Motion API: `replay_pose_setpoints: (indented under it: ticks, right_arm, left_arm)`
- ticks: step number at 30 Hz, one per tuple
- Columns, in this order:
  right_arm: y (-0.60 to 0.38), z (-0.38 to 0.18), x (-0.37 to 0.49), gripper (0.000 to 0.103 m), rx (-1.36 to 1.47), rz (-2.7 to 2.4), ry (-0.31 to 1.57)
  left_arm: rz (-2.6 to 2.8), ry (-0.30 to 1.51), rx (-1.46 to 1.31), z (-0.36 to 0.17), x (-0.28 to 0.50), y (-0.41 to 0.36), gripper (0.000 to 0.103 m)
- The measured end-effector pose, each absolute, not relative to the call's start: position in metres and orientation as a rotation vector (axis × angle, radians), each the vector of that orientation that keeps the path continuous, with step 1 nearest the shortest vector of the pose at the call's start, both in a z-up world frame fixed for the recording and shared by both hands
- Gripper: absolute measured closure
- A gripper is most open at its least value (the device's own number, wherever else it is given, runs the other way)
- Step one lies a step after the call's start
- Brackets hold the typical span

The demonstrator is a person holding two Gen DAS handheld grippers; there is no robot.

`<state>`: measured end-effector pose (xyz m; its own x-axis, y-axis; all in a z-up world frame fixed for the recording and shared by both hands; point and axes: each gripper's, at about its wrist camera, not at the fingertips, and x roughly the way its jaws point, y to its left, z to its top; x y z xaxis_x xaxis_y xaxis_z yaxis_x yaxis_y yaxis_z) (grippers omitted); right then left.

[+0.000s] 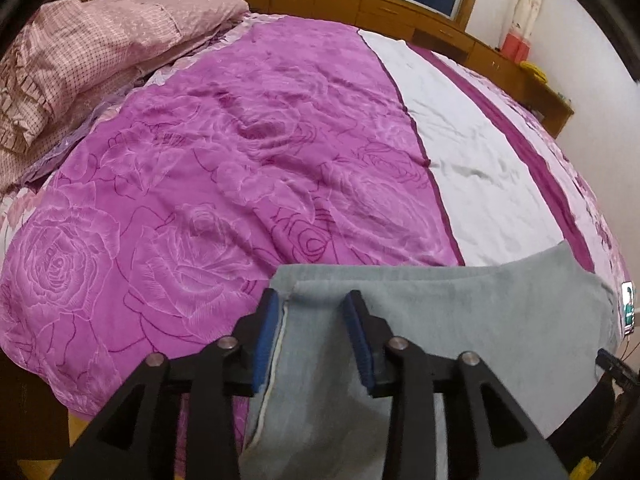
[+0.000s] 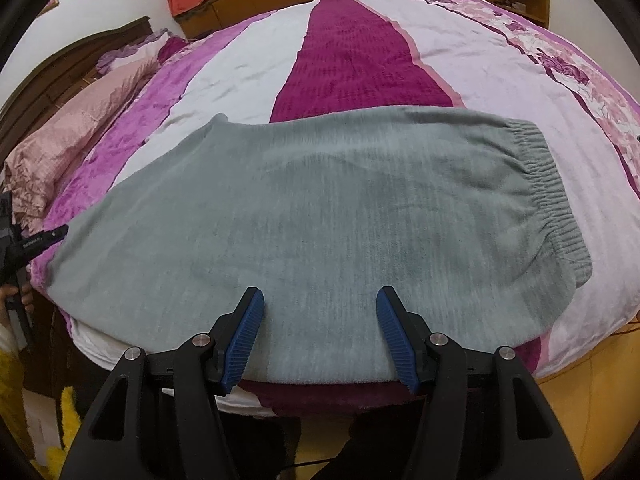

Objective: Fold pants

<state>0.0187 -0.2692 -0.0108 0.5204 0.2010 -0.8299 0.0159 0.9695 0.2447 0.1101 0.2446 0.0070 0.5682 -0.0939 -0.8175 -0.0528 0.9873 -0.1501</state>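
Grey fleece pants (image 2: 320, 216) lie flat across the near edge of the bed, folded in half lengthwise, with the elastic waistband (image 2: 548, 192) at the right. My right gripper (image 2: 320, 300) is open just above the pants' near edge, holding nothing. In the left wrist view the pants' leg end (image 1: 440, 320) lies under my left gripper (image 1: 312, 300), which is open with its blue pads on either side of the cuff hem (image 1: 280, 344). The left gripper also shows at the left edge of the right wrist view (image 2: 44, 238).
The bed carries a purple rose-patterned blanket (image 1: 200, 180) and a striped white and magenta cover (image 2: 352, 60). Pink pillows and bedding (image 1: 80, 60) are stacked at the head. Wooden cabinets (image 1: 400, 12) line the far wall. A phone (image 1: 629, 308) lies at the bed's right edge.
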Motion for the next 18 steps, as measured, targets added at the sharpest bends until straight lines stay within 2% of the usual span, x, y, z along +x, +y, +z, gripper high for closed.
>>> replay_pose_setpoints:
  ticks: [11, 15, 17, 18]
  right_arm:
    - [-0.268, -0.015, 0.018, 0.050, 0.230, 0.113, 1.013]
    - [-0.268, -0.015, 0.018, 0.050, 0.230, 0.113, 1.013]
    - [-0.268, -0.015, 0.018, 0.050, 0.230, 0.113, 1.013]
    - [-0.268, -0.015, 0.018, 0.050, 0.229, 0.112, 1.012]
  left_arm:
    - [-0.029, 0.893, -0.103, 0.012, 0.107, 0.235, 0.064]
    - [-0.042, 0.923, -0.110, 0.006, 0.112, 0.234, 0.064]
    - [-0.035, 0.928, -0.100, 0.004, 0.112, 0.233, 0.069]
    - [-0.031, 0.924, -0.102, 0.004, 0.112, 0.233, 0.085]
